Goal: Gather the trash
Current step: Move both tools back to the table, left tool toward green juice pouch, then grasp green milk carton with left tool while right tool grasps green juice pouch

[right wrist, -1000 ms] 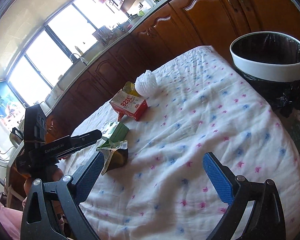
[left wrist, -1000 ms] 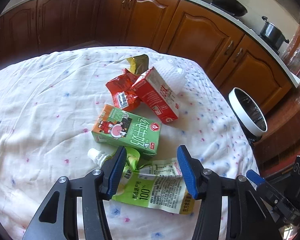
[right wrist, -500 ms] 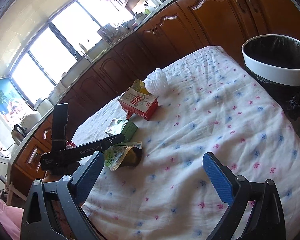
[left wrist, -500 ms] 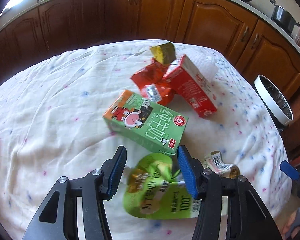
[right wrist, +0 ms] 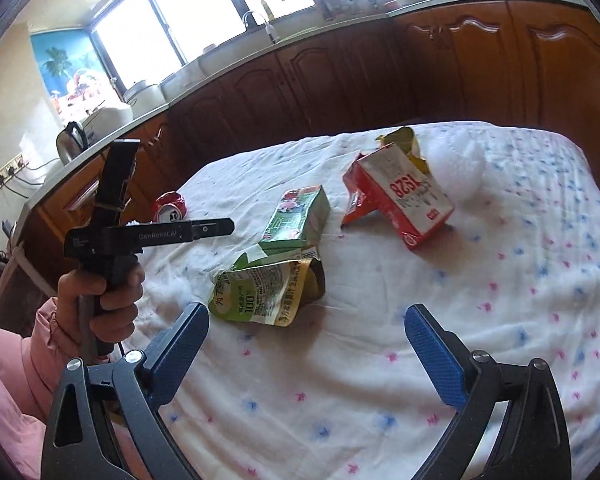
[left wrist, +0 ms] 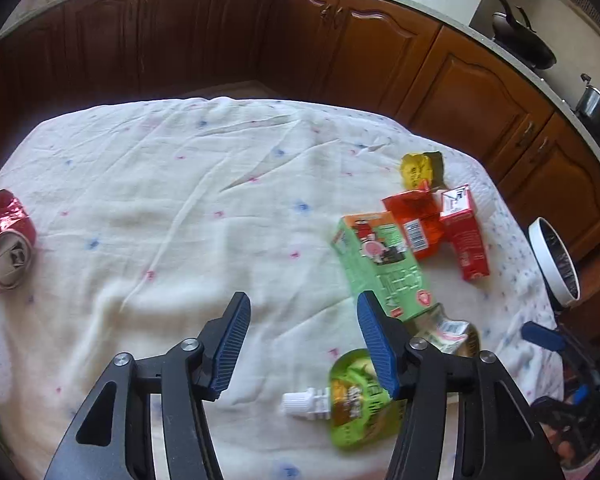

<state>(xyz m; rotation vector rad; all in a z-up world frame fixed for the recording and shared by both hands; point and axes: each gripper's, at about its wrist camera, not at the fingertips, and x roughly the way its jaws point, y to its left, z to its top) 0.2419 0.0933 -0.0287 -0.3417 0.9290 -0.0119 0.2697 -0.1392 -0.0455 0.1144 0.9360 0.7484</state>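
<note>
On the white dotted cloth (left wrist: 204,208) lies the trash. My left gripper (left wrist: 302,312) hovers over bare cloth, its jaws opening with nothing between them. A green spouted pouch (left wrist: 356,400) rests beside and partly under its right finger. Beyond that come a green carton (left wrist: 380,264), a red wrapper (left wrist: 416,216), a red carton (left wrist: 464,236) and a yellow wrapper (left wrist: 420,168). Far left sits a crushed red can (left wrist: 4,240). My right gripper (right wrist: 306,320) is open and empty above the cloth, just short of the pouch (right wrist: 268,292).
A white-rimmed bin (left wrist: 556,264) stands off the table's right edge. A white crumpled wad (right wrist: 460,168) lies behind the red carton (right wrist: 404,200). A hand in a pink sleeve (right wrist: 100,304) holds the left tool. Wooden cabinets (left wrist: 340,40) ring the table.
The left gripper swung left off the pouch, which now lies free to its right; its jaws widened and the can came into view. The right gripper rolled and turned left, losing the bin.
</note>
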